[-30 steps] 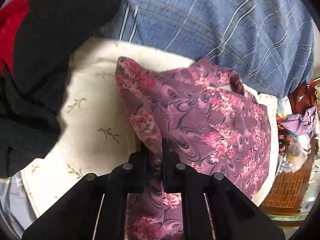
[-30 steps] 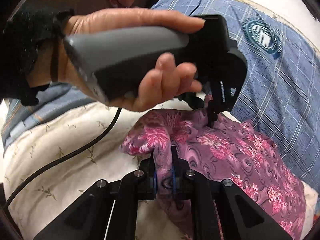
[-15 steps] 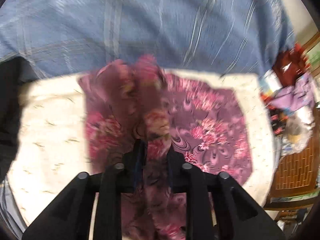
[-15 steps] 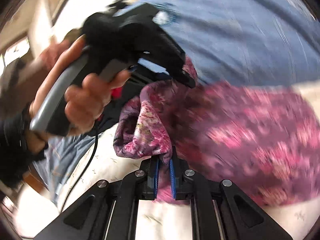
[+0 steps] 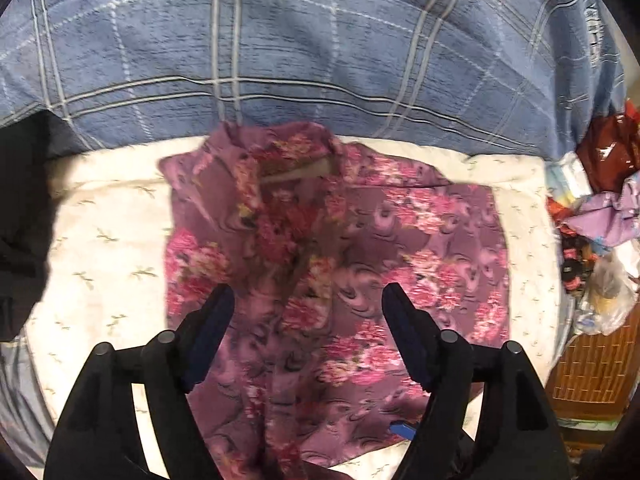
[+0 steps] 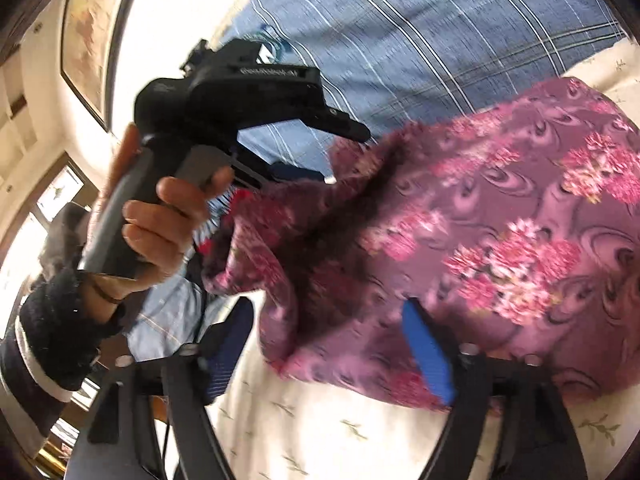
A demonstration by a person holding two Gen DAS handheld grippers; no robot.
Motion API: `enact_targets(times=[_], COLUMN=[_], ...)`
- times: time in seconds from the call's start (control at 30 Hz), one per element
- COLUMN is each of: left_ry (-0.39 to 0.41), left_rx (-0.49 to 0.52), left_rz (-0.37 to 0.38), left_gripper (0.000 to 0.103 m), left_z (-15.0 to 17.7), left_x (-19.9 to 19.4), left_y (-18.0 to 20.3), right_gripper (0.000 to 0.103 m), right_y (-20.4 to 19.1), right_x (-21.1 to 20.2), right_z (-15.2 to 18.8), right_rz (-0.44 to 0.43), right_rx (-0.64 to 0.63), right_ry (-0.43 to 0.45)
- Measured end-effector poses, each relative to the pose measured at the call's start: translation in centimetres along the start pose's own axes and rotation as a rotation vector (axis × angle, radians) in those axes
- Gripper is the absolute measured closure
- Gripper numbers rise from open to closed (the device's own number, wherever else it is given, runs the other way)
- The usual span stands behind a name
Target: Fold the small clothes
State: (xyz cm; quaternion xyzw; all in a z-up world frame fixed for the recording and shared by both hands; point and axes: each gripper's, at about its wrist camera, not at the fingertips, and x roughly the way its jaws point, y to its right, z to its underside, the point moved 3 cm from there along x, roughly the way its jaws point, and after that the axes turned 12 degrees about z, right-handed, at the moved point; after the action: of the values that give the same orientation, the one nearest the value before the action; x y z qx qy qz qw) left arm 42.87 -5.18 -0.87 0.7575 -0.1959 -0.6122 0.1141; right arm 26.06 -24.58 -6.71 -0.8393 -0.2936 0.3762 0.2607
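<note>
A small purple garment with pink flowers (image 5: 360,264) lies on a cream leaf-print cushion (image 5: 104,264); its left part is bunched and blurred. My left gripper (image 5: 308,300) is open above the garment, its jaws wide apart and holding nothing. In the right wrist view the garment (image 6: 500,220) shows its bunched left edge, blurred. My right gripper (image 6: 332,324) is open with blue pads (image 6: 426,352), just short of that edge. The left gripper body (image 6: 248,96) is in a hand at the upper left, above the garment.
A blue plaid blanket (image 5: 320,40) lies behind the cushion. Dark clothing (image 5: 20,220) sits at the left. A cluttered pile of bags and cloth (image 5: 600,216) and a woven basket (image 5: 588,372) stand at the right.
Both grippers were shut on the garment's folded edge and carried it over; now both have opened and let go, and the fabric drops onto the rest of the garment.
</note>
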Motion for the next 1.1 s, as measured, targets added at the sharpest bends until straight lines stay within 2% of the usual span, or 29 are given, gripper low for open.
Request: enact_targets(times=[0.1,0.33,0.4,0.43,0.47,0.5,0.53,0.57,0.63,0.73,0.83,0.9,0.97,1.03,1.1], left_ry=[-0.031,-0.119,-0.141,-0.153,-0.164,-0.167,-0.158,-0.153,-0.113,-0.022,0.043,0.040,0.001,-0.051,-0.104], left_rx=[0.006,0.063,0.084,0.092,0.096,0.105,0.122,0.134,0.118,0.112,0.107,0.105,0.123,0.123,0.105], left_rz=[-0.046,-0.147,-0.191,-0.221,-0.245,-0.280,-0.328,-0.344,-0.306,-0.245,-0.126,-0.043,0.014,0.020,-0.022], left_gripper=[0.027,0.027,0.027,0.027,0.028,0.033,0.056,0.075,0.086,0.087,0.088,0.088,0.088,0.088,0.088], left_z=[0.0,-0.1,-0.1,0.0,0.2,0.5,0.8,1.1,1.4,1.5,1.4,1.5,2.0,2.1,2.8], left_x=[0.9,2.8,3.4,3.9,4.3,4.7,4.9,5.0,4.2,2.2,1.3,2.2,4.9,8.2,11.7], left_y=[-0.3,0.0,0.1,0.0,-0.2,-0.3,-0.4,-0.3,0.2,2.4,6.0,8.3,10.7,12.0,12.4], right_gripper=[0.021,0.021,0.025,0.036,0.063,0.077,0.093,0.093,0.095,0.096,0.097,0.097,0.098,0.099,0.098], right_y=[-0.6,-3.5,-4.0,-4.1,-4.1,-3.9,-3.8,-3.5,-2.6,-1.4,0.3,2.2,4.5,7.8,11.1], right_x=[0.4,1.9,2.6,3.0,3.7,4.4,4.7,4.8,4.0,1.5,-2.4,-5.5,-7.7,-8.7,-8.2], right_z=[-0.1,0.5,0.7,0.7,0.7,0.5,0.4,0.3,-0.2,-1.4,-2.5,-2.7,-2.3,-1.8,-1.1], right_rz=[-0.012,0.046,0.063,0.053,0.046,0.033,0.014,0.003,-0.028,-0.091,-0.122,-0.090,-0.054,0.005,0.080], right_rx=[-0.019,-0.149,-0.177,-0.184,-0.188,-0.181,-0.167,-0.145,-0.075,0.046,0.128,0.178,0.252,0.357,0.439], right_ry=[0.002,0.077,0.094,0.093,0.075,0.045,0.026,0.018,0.027,0.057,0.114,0.153,0.181,0.184,0.123])
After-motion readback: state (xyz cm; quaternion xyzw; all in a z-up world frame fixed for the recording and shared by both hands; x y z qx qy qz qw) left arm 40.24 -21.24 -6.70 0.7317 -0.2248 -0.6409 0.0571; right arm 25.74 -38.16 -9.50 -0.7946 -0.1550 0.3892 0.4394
